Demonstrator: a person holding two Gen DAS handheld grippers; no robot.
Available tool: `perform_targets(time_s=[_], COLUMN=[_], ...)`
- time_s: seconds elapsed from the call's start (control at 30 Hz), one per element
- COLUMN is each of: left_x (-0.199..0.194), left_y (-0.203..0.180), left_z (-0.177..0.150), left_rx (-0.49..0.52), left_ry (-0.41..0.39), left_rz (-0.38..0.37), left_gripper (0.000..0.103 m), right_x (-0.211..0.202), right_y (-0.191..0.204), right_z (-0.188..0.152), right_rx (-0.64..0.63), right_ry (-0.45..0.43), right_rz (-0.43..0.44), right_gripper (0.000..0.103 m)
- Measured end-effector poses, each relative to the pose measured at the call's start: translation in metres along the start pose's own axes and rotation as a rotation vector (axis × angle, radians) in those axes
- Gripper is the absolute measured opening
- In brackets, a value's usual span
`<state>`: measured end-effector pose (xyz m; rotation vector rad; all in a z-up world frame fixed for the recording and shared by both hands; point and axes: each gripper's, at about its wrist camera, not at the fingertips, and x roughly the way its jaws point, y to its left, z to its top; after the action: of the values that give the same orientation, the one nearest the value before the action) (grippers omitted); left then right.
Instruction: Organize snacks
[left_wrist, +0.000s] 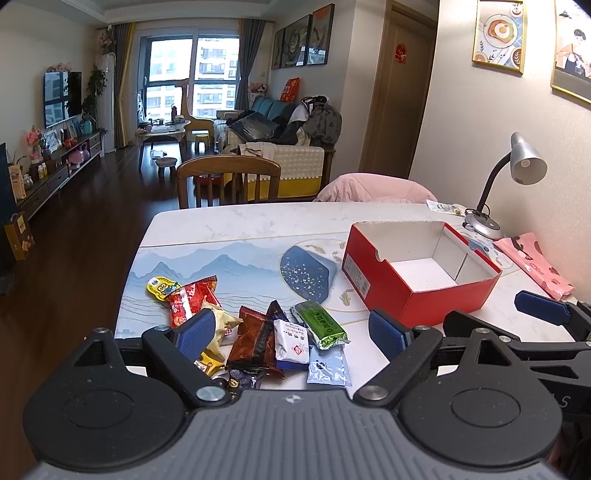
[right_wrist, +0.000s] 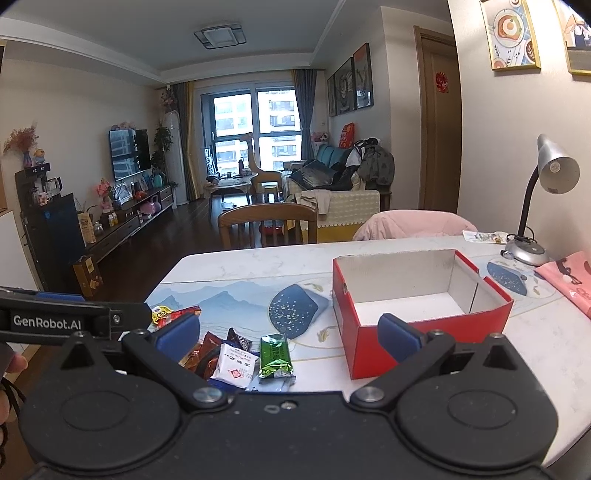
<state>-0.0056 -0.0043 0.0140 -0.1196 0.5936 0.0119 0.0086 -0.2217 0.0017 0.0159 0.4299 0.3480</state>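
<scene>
I see the marble-topped counter (left_wrist: 258, 221) carrying an open red cardboard box (left_wrist: 417, 299), with the heap of foil snack packets (left_wrist: 280, 339) just left of it. My left tool (left_wrist: 291, 332) and right tool (right_wrist: 291, 336) both hang spread wide, holding nothing.

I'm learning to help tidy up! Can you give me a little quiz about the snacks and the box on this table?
1. True or false: the red box already holds snacks.
2. Which packet lies nearest the box? A) green packet B) yellow cartoon packet C) red packet
3. Fill in: the left gripper and the right gripper are both ____, holding nothing.

Key: 1 false, the box is empty. 2 A. 3 open.
</scene>
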Motion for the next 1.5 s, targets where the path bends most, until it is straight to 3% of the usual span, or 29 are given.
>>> perform_targets(time_s=[0.77,1.2,1.3,1.5], left_x=[0.016,0.065,0.077,0.1], left_y=[0.011,0.062,0.068,0.064], left_z=[-0.001,-0.02,-0.026,-0.038], left_rx=[-0.032,-0.201,-0.209,-0.133], left_ry=[0.068,0.267,0.304,0.347], left_rz=[-0.007,0.047,0.05,0.046], left_gripper=[0.091,0.091,0.09,0.09], right_x=[0.013,0.066,0.082,0.122], right_y=[0.006,-0.009,-0.014,-0.022], right_z=[0.001,-0.012,-0.018,-0.038], right_rx=[-0.039,0.008,0.014,0.008], right_ry=[0.053,0.249,0.292,0.409], right_rz=[0.025,0.021,0.026,0.02], right_gripper=[0.103,0.102,0.1,0.097])
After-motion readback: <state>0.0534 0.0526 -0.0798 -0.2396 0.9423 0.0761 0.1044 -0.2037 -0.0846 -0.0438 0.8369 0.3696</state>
